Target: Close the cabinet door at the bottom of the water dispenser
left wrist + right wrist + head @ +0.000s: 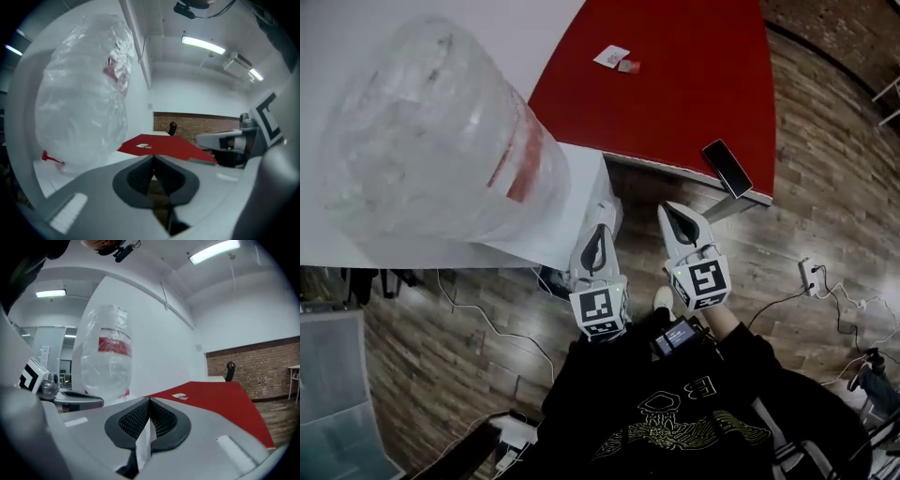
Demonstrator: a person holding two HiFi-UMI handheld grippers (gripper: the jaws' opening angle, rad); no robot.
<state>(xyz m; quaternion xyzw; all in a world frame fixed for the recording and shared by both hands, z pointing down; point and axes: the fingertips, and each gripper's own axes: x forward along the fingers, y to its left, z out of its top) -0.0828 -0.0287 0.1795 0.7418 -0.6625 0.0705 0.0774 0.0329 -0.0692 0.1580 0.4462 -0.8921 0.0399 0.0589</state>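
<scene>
— What stays unseen, centre left?
— The dispenser's (pixel 577 199) lower front, masked by its own top and water bottle (pixel 431 131). Small items (pixel 616 60) on the red surface (pixel 684 94), upper centre: unidentifiable.

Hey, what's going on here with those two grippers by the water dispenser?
A person stands at the water dispenser, which has a big clear bottle on top, and holds a gripper in each hand. The left gripper and right gripper point forward side by side near the red table, jaws together and holding nothing. The cabinet door at the bottom is out of view, so I can't tell whether it's closed.
</scene>
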